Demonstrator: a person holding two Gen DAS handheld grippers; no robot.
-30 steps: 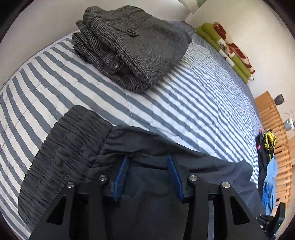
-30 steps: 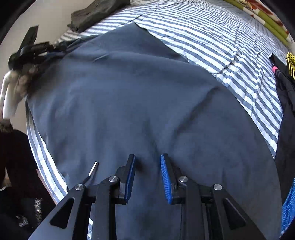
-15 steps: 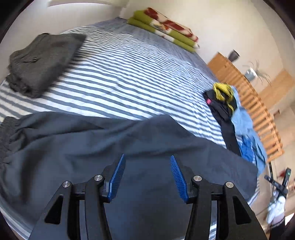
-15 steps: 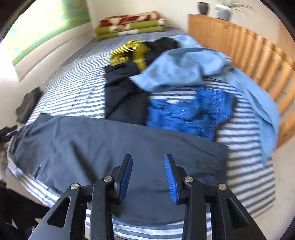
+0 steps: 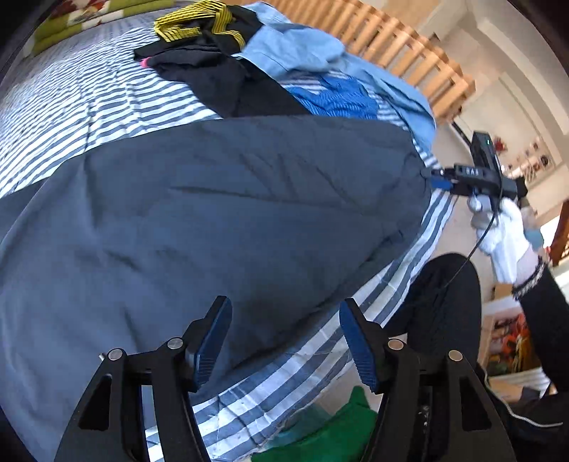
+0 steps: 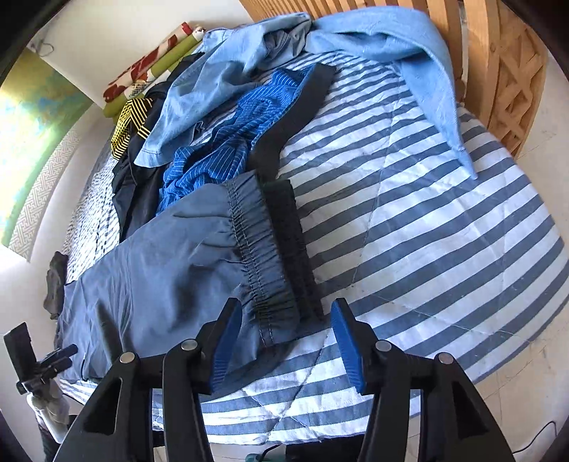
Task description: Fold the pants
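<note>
The slate-blue pants (image 5: 220,213) lie stretched flat along the near edge of the bed (image 6: 426,220), on its blue-and-white striped cover. Through my right wrist camera I see their gathered elastic cuff (image 6: 259,248) ending right in front of my right gripper (image 6: 281,341). Its fingers are opening, blue pads apart on either side of the cuff's corner, not pressing on it. My left gripper (image 5: 284,341) hangs over the pants' near edge and the cover's border, its fingers opening too, with nothing pinched between them. Beyond the pants sits a loose heap: a bright blue pinstriped garment (image 6: 227,142), a pale blue shirt (image 6: 220,78), black clothes with yellow stripes (image 5: 199,21). In the left view, a white-gloved hand (image 5: 505,227) holds the other gripper at the pants' far end.
</note>
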